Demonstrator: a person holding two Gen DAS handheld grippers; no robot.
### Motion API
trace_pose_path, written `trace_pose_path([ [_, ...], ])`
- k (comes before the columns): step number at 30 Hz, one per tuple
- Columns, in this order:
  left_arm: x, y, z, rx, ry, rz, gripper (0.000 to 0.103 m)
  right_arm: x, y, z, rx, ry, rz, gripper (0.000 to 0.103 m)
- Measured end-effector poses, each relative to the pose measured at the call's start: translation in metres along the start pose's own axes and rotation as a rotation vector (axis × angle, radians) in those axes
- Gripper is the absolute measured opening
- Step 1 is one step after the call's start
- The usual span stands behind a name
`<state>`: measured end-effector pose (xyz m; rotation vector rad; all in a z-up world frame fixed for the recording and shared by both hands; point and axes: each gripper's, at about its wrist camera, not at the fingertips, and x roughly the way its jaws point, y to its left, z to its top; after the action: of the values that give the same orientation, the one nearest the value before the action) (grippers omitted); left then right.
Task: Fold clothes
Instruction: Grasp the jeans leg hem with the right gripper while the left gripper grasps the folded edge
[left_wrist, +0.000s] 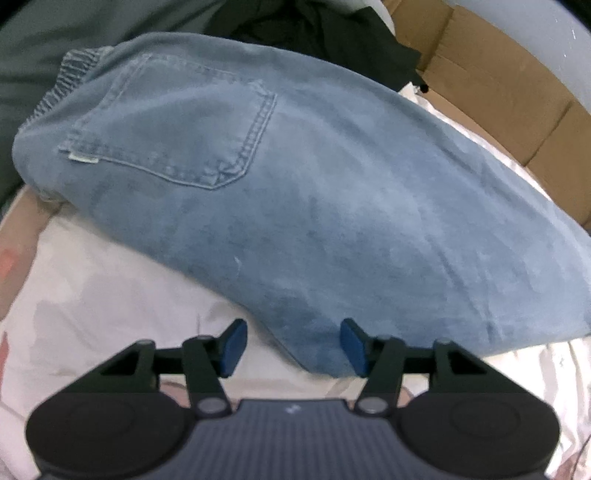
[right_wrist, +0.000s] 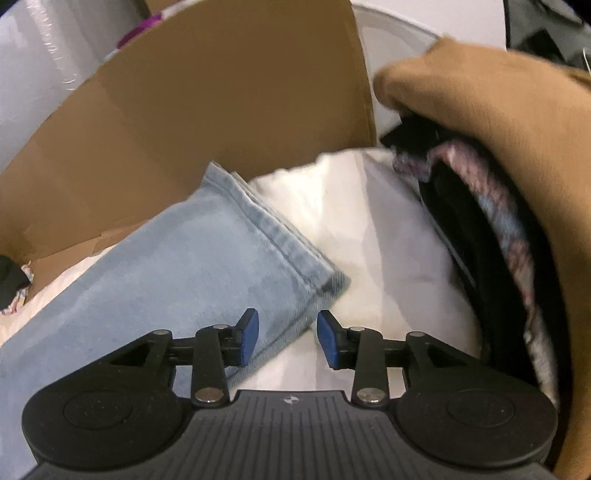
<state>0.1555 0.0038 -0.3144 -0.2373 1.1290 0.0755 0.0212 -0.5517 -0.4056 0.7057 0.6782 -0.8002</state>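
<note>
Light blue jeans lie folded lengthwise on a white sheet, back pocket up and waistband at the far left. My left gripper is open, its blue pads either side of the jeans' near edge, which dips between them. In the right wrist view the jeans' leg end with its hems lies on the white sheet. My right gripper is open over the hem corner, nothing pinched between its pads.
A cardboard box stands behind the jeans; its flaps also show at the left view's right. A pile of clothes with a tan garment on top lies at the right. Dark clothing lies beyond the jeans.
</note>
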Motion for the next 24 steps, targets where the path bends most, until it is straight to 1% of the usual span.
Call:
trace_pose_path([
  [3,0.003,0.002,0.001,-0.026,0.012,-0.029,0.059,0.008,-0.004,0.0,0.041,0.018,0.022,0.042],
  [6,0.009,0.004,0.0,-0.049,0.023,-0.015,0.059,0.015,-0.008,0.001,0.084,0.029,0.045,0.043],
  [8,0.013,0.008,-0.001,-0.087,0.033,-0.015,0.06,0.02,-0.01,0.002,0.111,0.035,0.059,0.042],
  [9,0.014,0.01,-0.001,-0.105,0.035,-0.019,0.06,0.019,-0.01,0.003,0.119,0.033,0.061,0.036],
  [10,0.015,0.011,-0.001,-0.116,0.035,-0.021,0.06,0.019,-0.012,0.004,0.128,0.03,0.069,0.028],
  [11,0.015,0.011,-0.001,-0.118,0.036,-0.021,0.06,0.018,-0.013,0.006,0.137,0.028,0.077,0.017],
  [12,0.015,0.011,-0.001,-0.117,0.035,-0.021,0.059,0.017,-0.015,0.007,0.146,0.025,0.084,0.012],
  [14,0.014,0.01,0.0,-0.116,0.035,-0.02,0.059,0.016,-0.018,0.009,0.163,0.02,0.099,0.009],
  [17,0.014,0.013,-0.002,-0.14,0.041,-0.032,0.059,0.015,-0.023,0.011,0.197,0.018,0.121,0.009],
  [20,0.019,0.013,-0.003,-0.173,0.054,-0.064,0.059,0.02,-0.029,0.009,0.254,0.038,0.137,0.013],
  [23,0.021,0.013,-0.004,-0.18,0.048,-0.067,0.059,0.027,-0.031,0.008,0.288,0.057,0.163,0.027],
  [24,0.023,0.014,-0.003,-0.19,0.042,-0.073,0.059,0.029,-0.031,0.008,0.284,0.055,0.166,0.029],
])
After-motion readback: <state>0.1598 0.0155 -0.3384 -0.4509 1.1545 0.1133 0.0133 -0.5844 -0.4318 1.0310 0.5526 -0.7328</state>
